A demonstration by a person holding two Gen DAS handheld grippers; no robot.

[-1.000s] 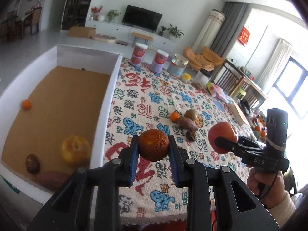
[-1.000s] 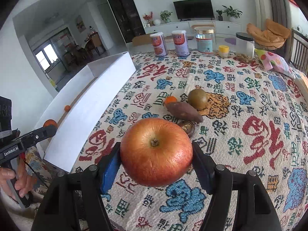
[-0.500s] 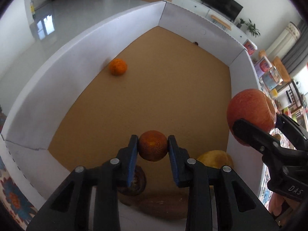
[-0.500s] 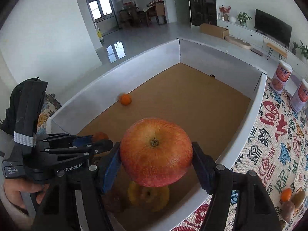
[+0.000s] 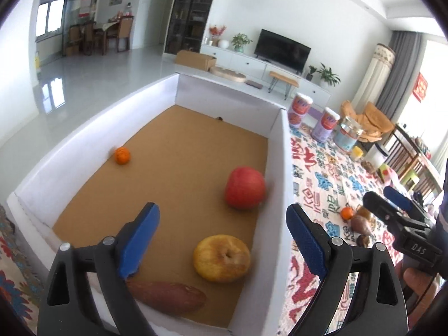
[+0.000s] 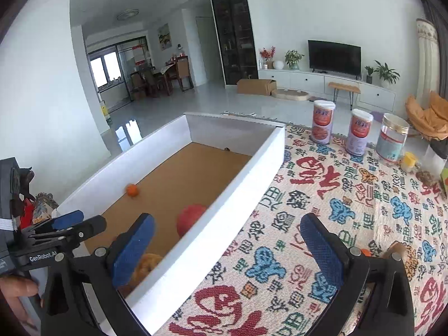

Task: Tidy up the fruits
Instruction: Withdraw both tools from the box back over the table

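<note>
While both tongs, left (image 5: pixel 222 240) and right (image 6: pixel 228 247), are opening with nothing between them, a round red apple (image 5: pixel 245 187) lies blurred inside the white-walled, cork-floored box (image 5: pixel 275 168).

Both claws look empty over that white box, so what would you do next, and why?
Probably swing the right gripper, jaws opening with nothing between them, back toward the small orange and sweet potato on the patterned cloth. The red apple already lies in the box.

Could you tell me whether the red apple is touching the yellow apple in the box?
Apart: the left wrist view shows bare brown box floor between the red apple and the yellow apple.
</note>
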